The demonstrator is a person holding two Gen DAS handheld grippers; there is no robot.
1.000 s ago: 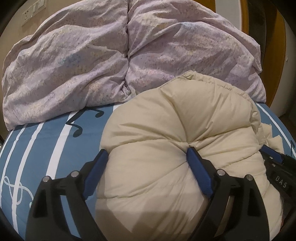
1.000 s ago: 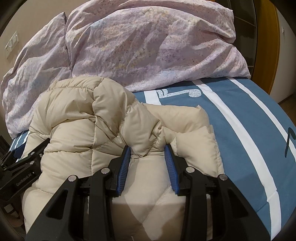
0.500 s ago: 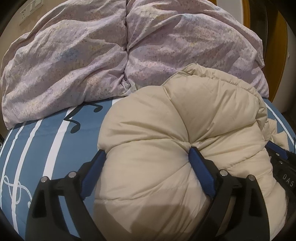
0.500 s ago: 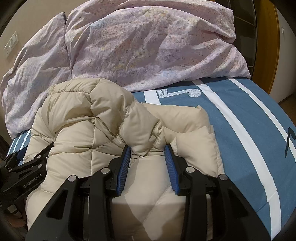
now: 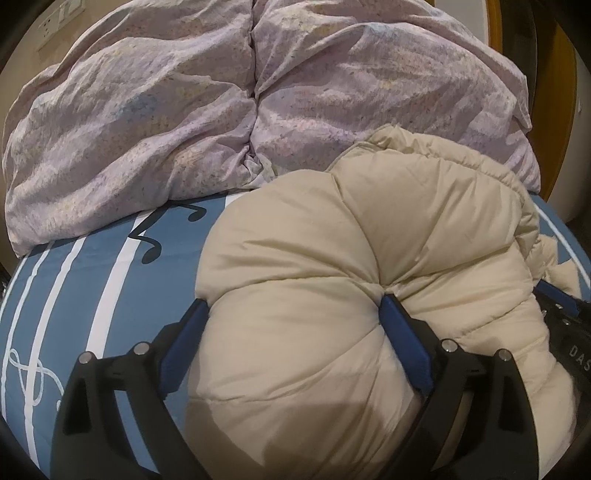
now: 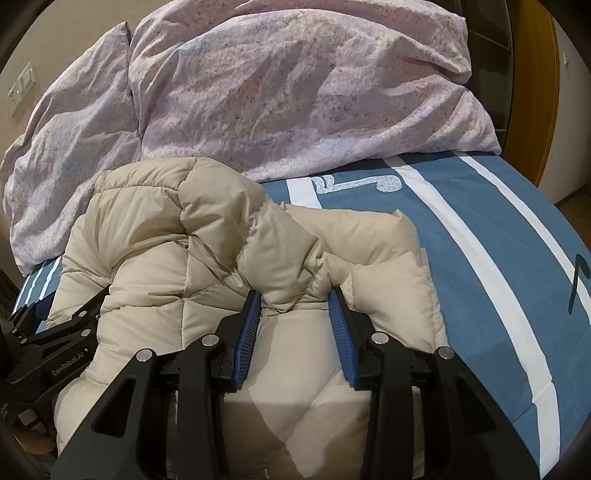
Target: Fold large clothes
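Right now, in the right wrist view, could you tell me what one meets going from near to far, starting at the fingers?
Right gripper fingers closed on the jacket → beige jacket bunched up → blue bedsheet → lilac duvet → wall behind.

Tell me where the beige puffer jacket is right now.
The jacket lies bunched on the blue striped bed sheet, just in front of the lilac duvet. Both tongs, left and right, grip its near edge.
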